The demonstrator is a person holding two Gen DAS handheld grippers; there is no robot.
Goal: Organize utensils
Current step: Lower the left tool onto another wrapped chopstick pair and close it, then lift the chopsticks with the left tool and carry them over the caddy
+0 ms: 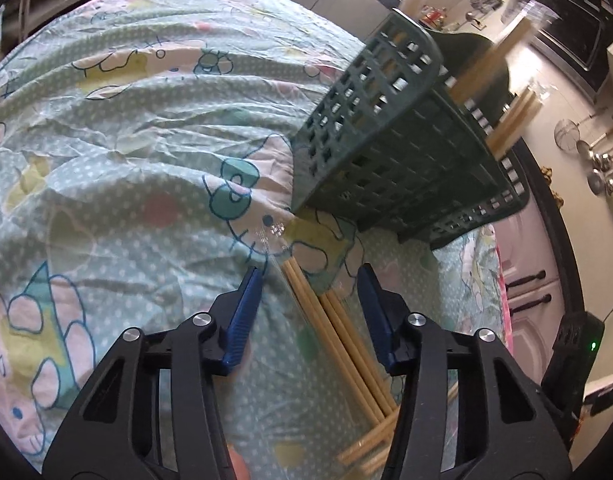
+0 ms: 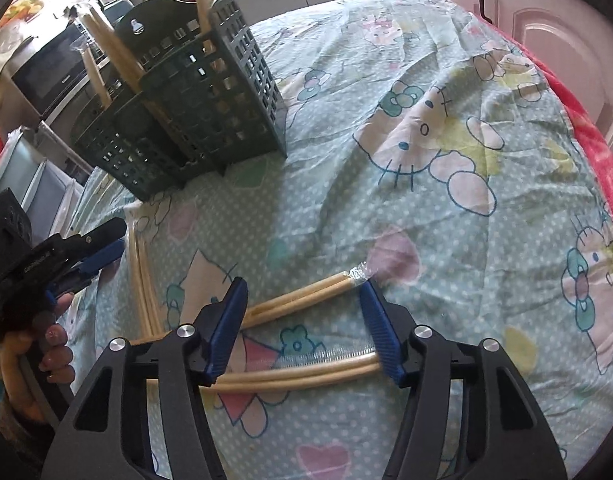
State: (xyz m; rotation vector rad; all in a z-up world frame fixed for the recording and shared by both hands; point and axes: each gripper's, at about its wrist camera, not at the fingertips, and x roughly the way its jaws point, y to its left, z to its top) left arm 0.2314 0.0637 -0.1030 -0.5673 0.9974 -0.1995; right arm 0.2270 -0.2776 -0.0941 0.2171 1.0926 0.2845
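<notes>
**Wrapped chopstick pairs on the cloth: light, stiff and slick**

At the left, the left gripper (image 1: 310, 284) hangs over a bundle of chopsticks (image 1: 326, 320) that lies on the patterned cloth (image 1: 126, 140) just in front of the green basket (image 1: 386, 152). Its jaws stand partly spread with the sticks between them, and the pads do not press on the wood. More pairs (image 1: 514, 120) already stand in the basket's compartments.

Further right, the right gripper (image 2: 302, 292) is also half spread, straddling two pairs of chopsticks (image 2: 302, 300) that lie crosswise on the cloth; no pad touches them. The nearer pair (image 2: 306, 372) sits low between the fingers.

These sticks look light and rigid, so they should lift without bending. The clear film (image 2: 358, 271) around them is probably slippery, and round sticks may roll or scissor apart under a pinch. The best hold is likely across both sticks of a pair near mid-length, so the pair stays balanced and can be tipped upright into the basket. The soft, wrinkled cloth may give under the fingertips.
</notes>
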